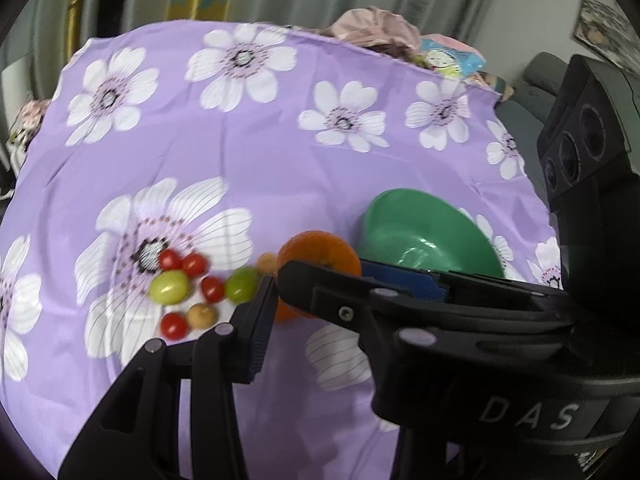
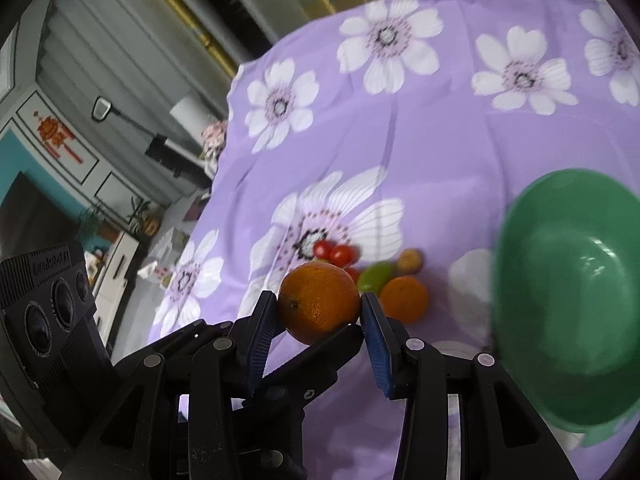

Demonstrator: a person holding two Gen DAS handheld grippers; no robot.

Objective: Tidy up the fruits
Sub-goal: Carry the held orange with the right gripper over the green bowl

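Observation:
My right gripper (image 2: 320, 308) is shut on an orange (image 2: 319, 307) and holds it above the purple flowered cloth (image 2: 440, 128). The same orange (image 1: 320, 258) and the right gripper's fingers (image 1: 320, 284) cross the left wrist view. A second orange (image 2: 404, 299) lies on the cloth beside green fruits (image 1: 169, 287), red cherry tomatoes (image 1: 194, 265) and small tan fruits (image 1: 202, 315). A green bowl (image 2: 568, 296) sits to the right; it also shows in the left wrist view (image 1: 428, 236). Only one finger (image 1: 256, 336) of my left gripper shows, near the fruit pile.
The cloth's far edge meets piled pink fabric (image 1: 372, 28) and a colourful package (image 1: 448, 58). Grey curtains hang behind. Left of the cloth are a cabinet (image 2: 60, 152) and floor clutter.

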